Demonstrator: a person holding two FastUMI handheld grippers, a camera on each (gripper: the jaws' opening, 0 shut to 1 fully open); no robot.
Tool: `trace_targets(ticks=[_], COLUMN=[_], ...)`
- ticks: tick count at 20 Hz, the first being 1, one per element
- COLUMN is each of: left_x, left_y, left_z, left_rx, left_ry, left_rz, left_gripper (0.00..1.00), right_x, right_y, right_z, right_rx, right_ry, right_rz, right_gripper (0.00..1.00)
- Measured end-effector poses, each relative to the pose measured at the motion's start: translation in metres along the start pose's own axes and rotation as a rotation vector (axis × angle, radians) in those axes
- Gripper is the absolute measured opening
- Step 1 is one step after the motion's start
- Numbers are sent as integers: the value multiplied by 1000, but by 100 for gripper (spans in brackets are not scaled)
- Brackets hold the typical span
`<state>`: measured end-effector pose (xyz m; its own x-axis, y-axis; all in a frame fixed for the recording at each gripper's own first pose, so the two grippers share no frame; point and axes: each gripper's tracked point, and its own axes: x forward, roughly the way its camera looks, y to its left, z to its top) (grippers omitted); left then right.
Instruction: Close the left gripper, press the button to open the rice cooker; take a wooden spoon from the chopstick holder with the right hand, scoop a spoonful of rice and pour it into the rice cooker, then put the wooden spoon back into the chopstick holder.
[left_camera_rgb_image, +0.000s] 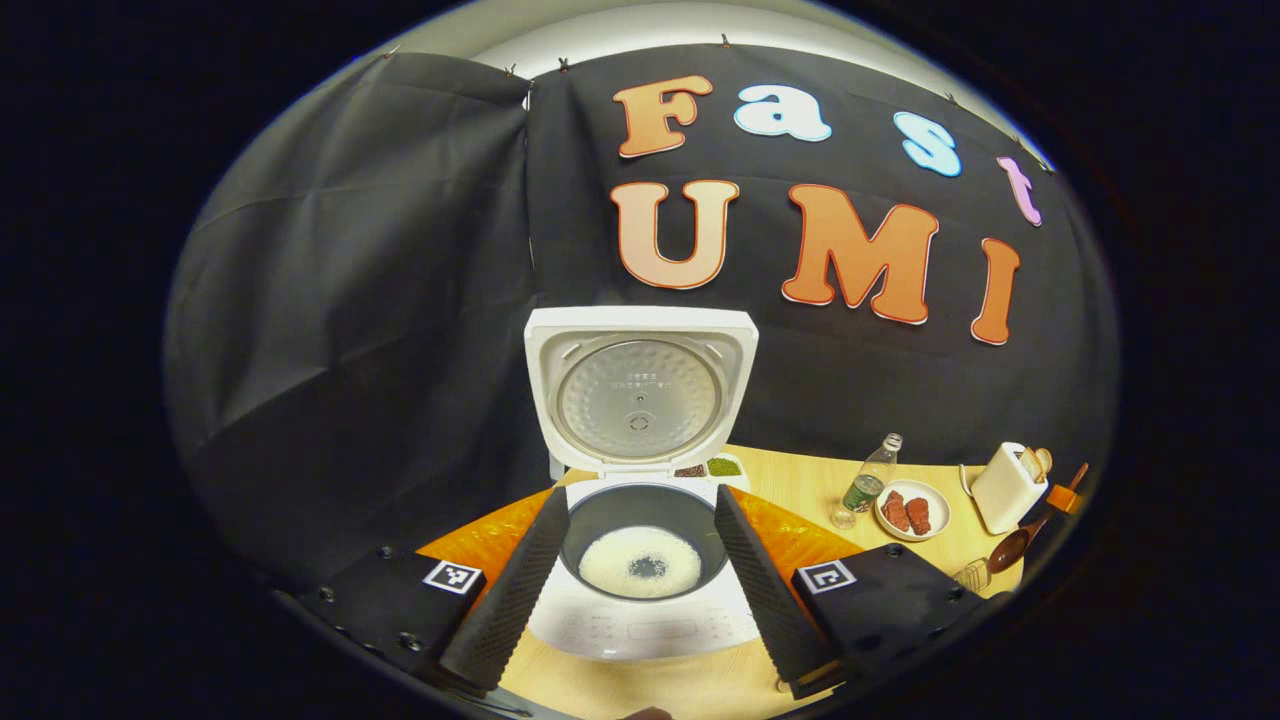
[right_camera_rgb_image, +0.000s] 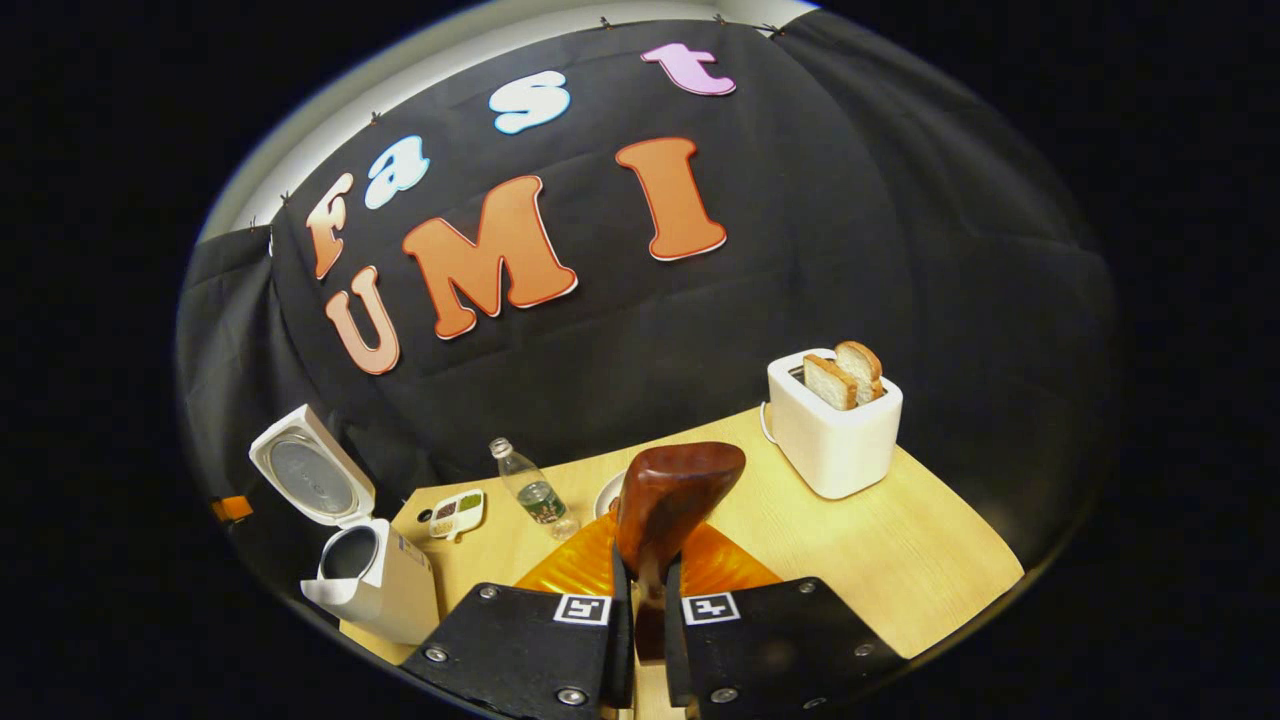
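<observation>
Left gripper (left_camera_rgb_image: 640, 570) hovered level before the rice cooker (left_camera_rgb_image: 640, 600), fingers spread wide either side of the pot, gripping nothing. Lid (left_camera_rgb_image: 640, 395) stood upright; rice (left_camera_rgb_image: 640, 562) lay in the pot bottom. Right gripper (right_camera_rgb_image: 648, 610) sat above the worktop (right_camera_rgb_image: 900, 540), fingers pinched narrow on the wooden spoon (right_camera_rgb_image: 670, 500), bowl upward. Its view showed toaster (right_camera_rgb_image: 832, 430) near the far edge and the cooker at the left edge. Left gripper view alone showed a plate (left_camera_rgb_image: 912, 510).

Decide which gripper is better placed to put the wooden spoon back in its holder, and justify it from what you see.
Right. The right gripper is already shut on the wooden spoon, bowl pointing forward. The left gripper is open and empty, facing the open rice cooker.
</observation>
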<state>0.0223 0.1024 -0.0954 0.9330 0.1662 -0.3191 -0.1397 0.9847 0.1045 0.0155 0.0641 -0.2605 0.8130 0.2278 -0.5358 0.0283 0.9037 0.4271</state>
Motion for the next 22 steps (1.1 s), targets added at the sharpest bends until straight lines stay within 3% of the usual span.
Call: trace_targets(ticks=[13,20,22], left_x=[-25,-17,-14], left_y=[1,-25,-34], left_z=[1,10,14], left_rx=[25,43,50], left_ry=[-7,-21,-27], left_rz=[94,41,15], left_gripper=[98,99,99], right_x=[49,48,45], right_y=[-40,-50,-56], right_z=[-70,-99,-106], right_rx=[65,123,106], right_ry=[113,184,221], right_rz=[40,38,8], right_gripper=[18,23,25])
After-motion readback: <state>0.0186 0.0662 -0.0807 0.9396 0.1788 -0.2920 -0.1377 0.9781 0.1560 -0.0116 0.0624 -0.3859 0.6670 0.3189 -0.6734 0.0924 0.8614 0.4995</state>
